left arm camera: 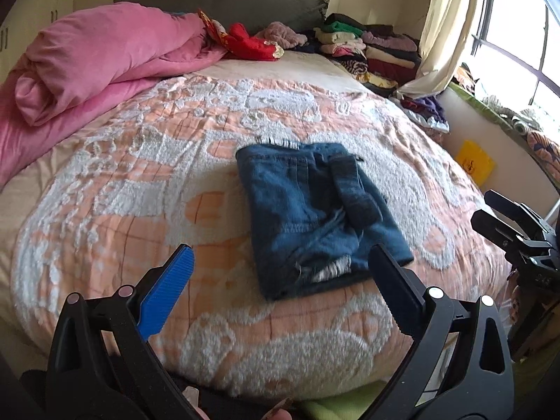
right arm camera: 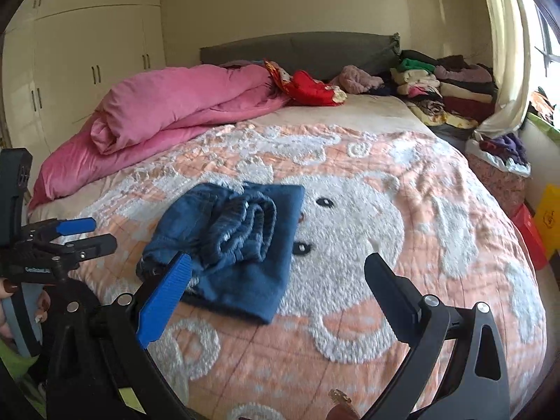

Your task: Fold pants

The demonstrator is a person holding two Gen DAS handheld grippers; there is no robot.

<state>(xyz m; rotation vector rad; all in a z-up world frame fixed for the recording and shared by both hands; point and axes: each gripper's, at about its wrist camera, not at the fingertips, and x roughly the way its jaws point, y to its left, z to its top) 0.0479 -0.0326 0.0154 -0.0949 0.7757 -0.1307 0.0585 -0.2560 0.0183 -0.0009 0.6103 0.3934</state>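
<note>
Two handheld grippers hover above a bed point(left arm camera: 105, 189) with a peach and white bear bedspread, the left gripper point(left arm camera: 280, 273) and the right gripper point(right arm camera: 278, 276) each with fingers spread wide and holding nothing. Blue denim pants point(left arm camera: 315, 217) lie folded into a compact rectangle mid-bed, at twelve o'clock from the left gripper and eleven o'clock from the right. Folding looks essentially finished, perhaps only tidying or putting away left.

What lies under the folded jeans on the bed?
The folded jeans rest on the peach-and-white bear-pattern blanket. The blanket's pattern beneath them is covered, and nothing else shows at their edges. Both grippers are open and apart from them.
</note>
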